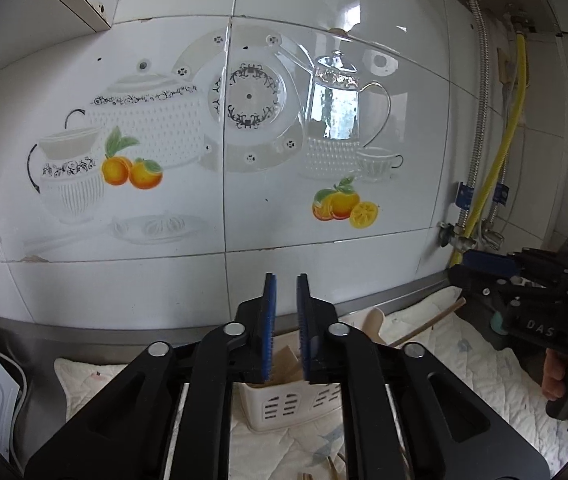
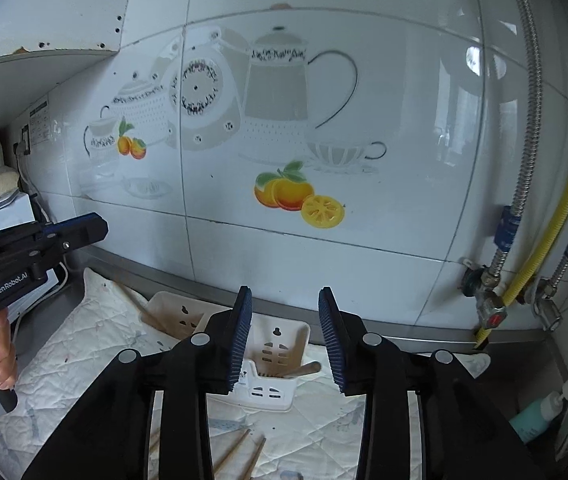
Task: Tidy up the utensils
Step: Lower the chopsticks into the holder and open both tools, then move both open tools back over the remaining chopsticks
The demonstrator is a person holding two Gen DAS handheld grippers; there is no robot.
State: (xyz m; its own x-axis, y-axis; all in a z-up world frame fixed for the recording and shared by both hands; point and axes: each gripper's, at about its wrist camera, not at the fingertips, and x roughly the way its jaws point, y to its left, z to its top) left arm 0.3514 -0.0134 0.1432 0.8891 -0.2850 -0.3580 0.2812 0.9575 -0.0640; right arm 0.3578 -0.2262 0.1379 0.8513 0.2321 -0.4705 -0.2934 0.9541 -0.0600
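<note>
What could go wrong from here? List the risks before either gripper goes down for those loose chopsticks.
1. The white utensil holder looks light and stands on a soft quilted cloth, so a nudge might tip it.
2. The loose chopsticks lie flat on that cloth; fingers could snag fabric.
3. The left gripper and right gripper, both empty, hover near each other over the holder and may collide.

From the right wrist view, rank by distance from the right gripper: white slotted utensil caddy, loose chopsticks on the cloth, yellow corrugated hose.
1. White slotted utensil caddy, directly ahead between the right gripper's fingers.
2. Loose wooden chopsticks, just below on the quilted cloth; close to the caddy's rank.
3. Yellow corrugated hose, far right on the wall.
</note>
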